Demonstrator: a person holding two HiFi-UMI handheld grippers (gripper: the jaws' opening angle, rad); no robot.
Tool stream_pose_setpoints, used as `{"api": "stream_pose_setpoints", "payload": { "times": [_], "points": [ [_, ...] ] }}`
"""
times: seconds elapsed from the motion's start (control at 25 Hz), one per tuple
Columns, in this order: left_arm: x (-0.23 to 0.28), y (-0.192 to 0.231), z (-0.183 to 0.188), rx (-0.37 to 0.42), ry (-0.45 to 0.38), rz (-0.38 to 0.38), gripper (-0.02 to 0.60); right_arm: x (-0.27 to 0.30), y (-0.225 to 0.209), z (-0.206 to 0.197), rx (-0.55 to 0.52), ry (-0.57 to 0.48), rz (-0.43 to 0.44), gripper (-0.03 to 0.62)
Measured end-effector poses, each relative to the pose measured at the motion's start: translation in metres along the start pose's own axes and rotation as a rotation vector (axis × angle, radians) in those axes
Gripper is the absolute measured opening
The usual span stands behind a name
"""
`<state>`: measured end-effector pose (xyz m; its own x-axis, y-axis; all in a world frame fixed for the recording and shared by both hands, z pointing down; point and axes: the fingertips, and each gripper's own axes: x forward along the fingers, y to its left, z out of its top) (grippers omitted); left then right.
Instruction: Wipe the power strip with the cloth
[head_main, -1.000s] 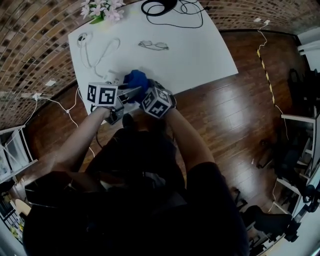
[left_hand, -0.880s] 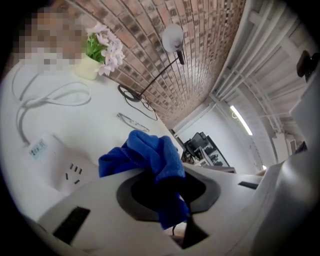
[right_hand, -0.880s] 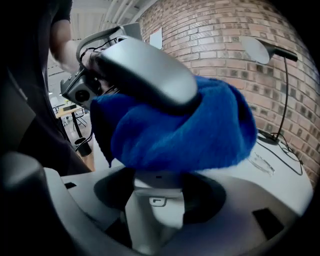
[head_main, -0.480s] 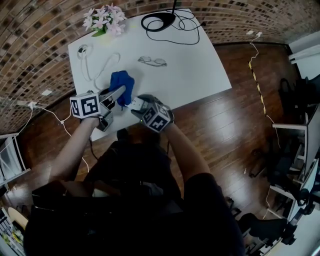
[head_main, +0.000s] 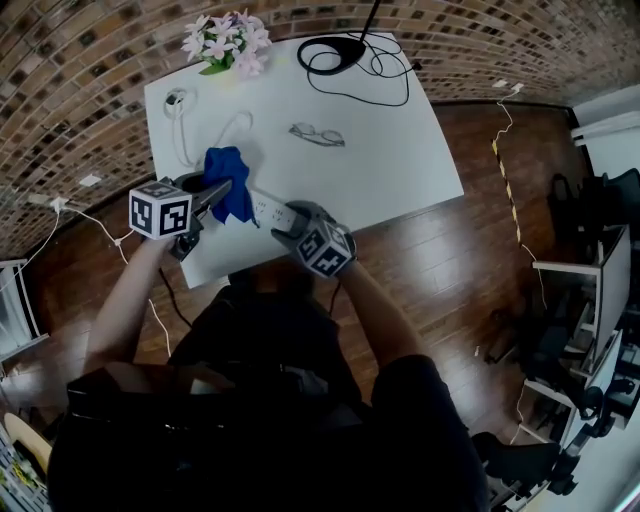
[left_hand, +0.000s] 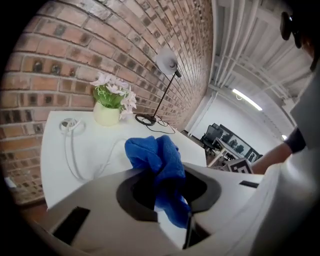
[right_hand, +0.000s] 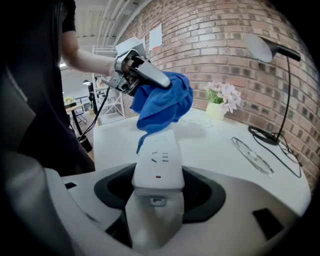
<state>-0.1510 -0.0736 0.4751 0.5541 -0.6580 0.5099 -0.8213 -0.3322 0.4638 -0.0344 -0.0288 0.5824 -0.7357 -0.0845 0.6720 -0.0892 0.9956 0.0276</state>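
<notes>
The blue cloth (head_main: 228, 183) is bunched between the jaws of my left gripper (head_main: 222, 190), which is shut on it; the jaws have just been easing open a little, with the cloth still pinched. In the left gripper view the cloth (left_hand: 160, 160) hangs from between the jaws. My right gripper (head_main: 288, 215) is shut on the near end of the white power strip (head_main: 268, 210), holding it above the table. In the right gripper view the cloth (right_hand: 165, 102) rests over the far end of the strip (right_hand: 159, 160).
The white table (head_main: 400, 150) stands against a brick wall. On it are a pot of pink flowers (head_main: 225, 45), a desk lamp's black base with its cable (head_main: 340, 50), a pair of glasses (head_main: 317, 133) and a white cable (head_main: 185, 110). Wooden floor lies to the right.
My left gripper has carried the cloth left along the power strip, from next to the right gripper to the strip's far end. The right gripper has kept still.
</notes>
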Motion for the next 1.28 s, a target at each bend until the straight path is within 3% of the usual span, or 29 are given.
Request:
{"api": "stream_pose_setpoints", "payload": {
  "times": [0.24,0.44,0.6,0.72,0.88,1.0,1.28],
  "points": [
    [0.000,0.017,-0.006,0.095,0.138,-0.102,0.109,0.000,0.003,0.007,-0.165,0.070,-0.057,0.282],
    [0.006,0.014,-0.014,0.264,0.273,-0.213,0.110,-0.002,-0.009,0.006,-0.424,0.167,-0.182,0.279],
    [0.015,0.008,-0.020,0.385,0.370,-0.312,0.124,-0.010,-0.026,0.004,-0.566,0.234,-0.282,0.278],
    [0.025,0.012,-0.028,0.444,0.425,-0.330,0.133,-0.012,-0.034,0.008,-0.657,0.263,-0.342,0.276],
    [0.038,-0.001,-0.041,0.483,0.482,-0.405,0.183,-0.016,-0.036,0.008,-0.693,0.279,-0.376,0.275],
    [0.046,-0.007,-0.053,0.483,0.546,-0.472,0.276,-0.016,-0.036,0.009,-0.694,0.282,-0.392,0.275],
    [0.068,-0.013,-0.076,0.605,0.696,-0.527,0.290,-0.023,-0.033,0.029,-0.734,0.279,-0.394,0.270]
  ]
}}
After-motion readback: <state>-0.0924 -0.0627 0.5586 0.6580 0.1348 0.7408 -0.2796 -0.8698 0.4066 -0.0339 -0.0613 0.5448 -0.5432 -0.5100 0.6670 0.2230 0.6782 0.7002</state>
